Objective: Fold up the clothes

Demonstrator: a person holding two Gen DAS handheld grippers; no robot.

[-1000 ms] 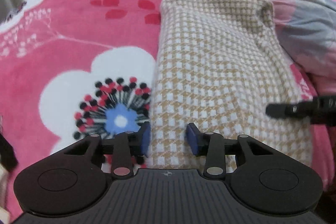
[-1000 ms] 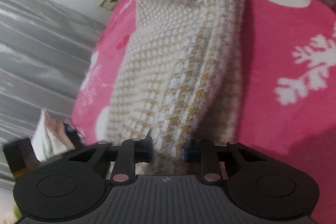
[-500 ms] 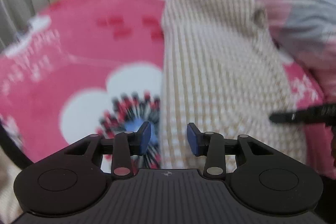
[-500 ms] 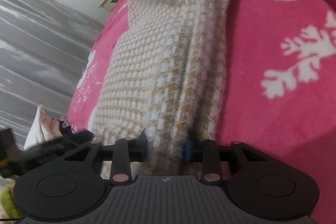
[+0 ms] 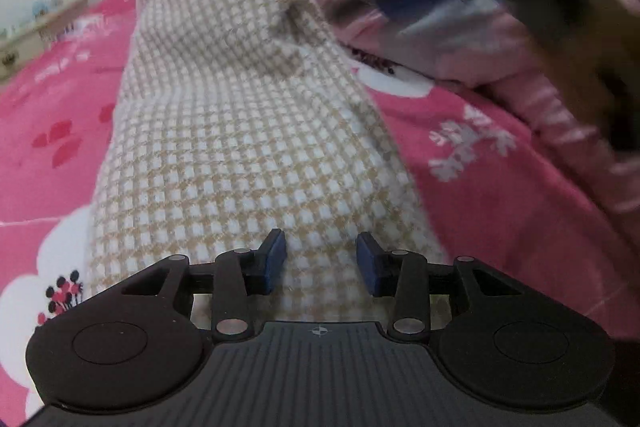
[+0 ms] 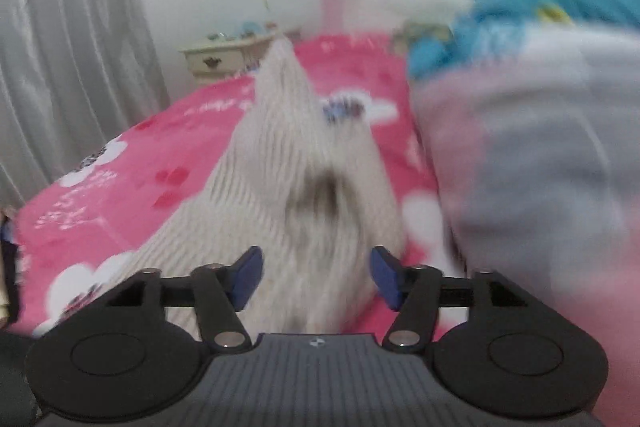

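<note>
On top of the pink floral blanket [image 5: 60, 99] lies the checked beige garment [image 5: 240, 131], folded into a long strip that runs straight away from both claws. Left gripper [image 5: 321, 263] hovers over its near end, jaws partly apart, nothing pinched. Right gripper [image 6: 316, 277] has just been opening and stands wide with the cloth loose between its pads. Both look about equally near, so the next fold probably goes lengthwise.

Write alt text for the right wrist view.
The right gripper hangs open over a folded beige checked sweater on a pink floral blanket, its jaws just opened, gripping nothing. A pile of bedding lies to the right; the picture is blurred.
</note>
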